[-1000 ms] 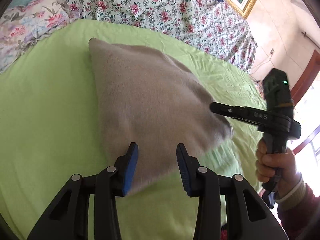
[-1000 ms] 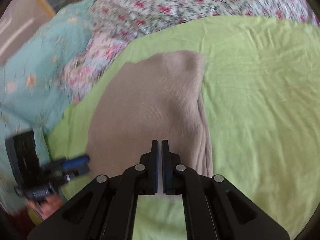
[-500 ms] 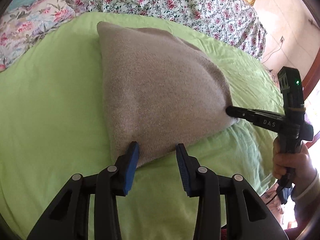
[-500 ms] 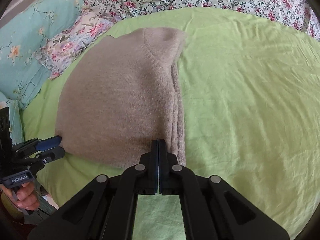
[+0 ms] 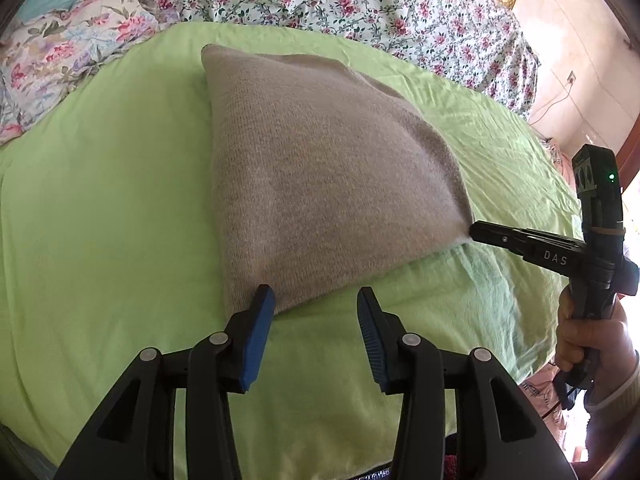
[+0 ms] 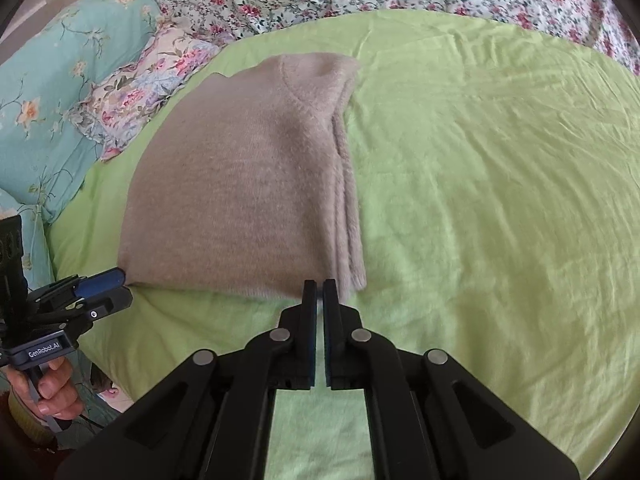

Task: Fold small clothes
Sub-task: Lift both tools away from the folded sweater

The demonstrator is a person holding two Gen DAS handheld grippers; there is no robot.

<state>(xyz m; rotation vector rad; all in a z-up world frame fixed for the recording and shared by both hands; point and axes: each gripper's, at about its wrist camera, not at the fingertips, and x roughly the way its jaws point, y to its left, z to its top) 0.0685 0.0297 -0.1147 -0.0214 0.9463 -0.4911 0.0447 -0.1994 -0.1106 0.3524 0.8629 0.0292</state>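
A beige knit sweater [image 5: 320,184] lies folded and flat on the green sheet [image 5: 100,200]. My left gripper [image 5: 316,304] is at its near corner. Its jaws are opening, and the cloth's edge lies beside the left blue pad [image 5: 262,320] without being pinched. My right gripper [image 6: 320,286] is shut on the sweater's [image 6: 240,184] near edge, by the stacked folds. In the left wrist view, the right gripper's [image 5: 474,232] tip meets the corner, which is drawn to a point. The right wrist view shows the left gripper [image 6: 108,288] at the other near corner.
A floral quilt [image 5: 360,4] and a floral pillow [image 5: 60,48] border the sheet's far side, with a teal pillow [image 6: 52,80] at the left. A hand [image 5: 584,340] grips the right tool near the bed's edge. Bare green sheet [image 6: 500,160] spreads to the right of the sweater.
The sweater, raised and blurred a second ago, now rests flat on the sheet. Both grippers came down toward the near edge. The left jaws have widened and the cloth is out of them.
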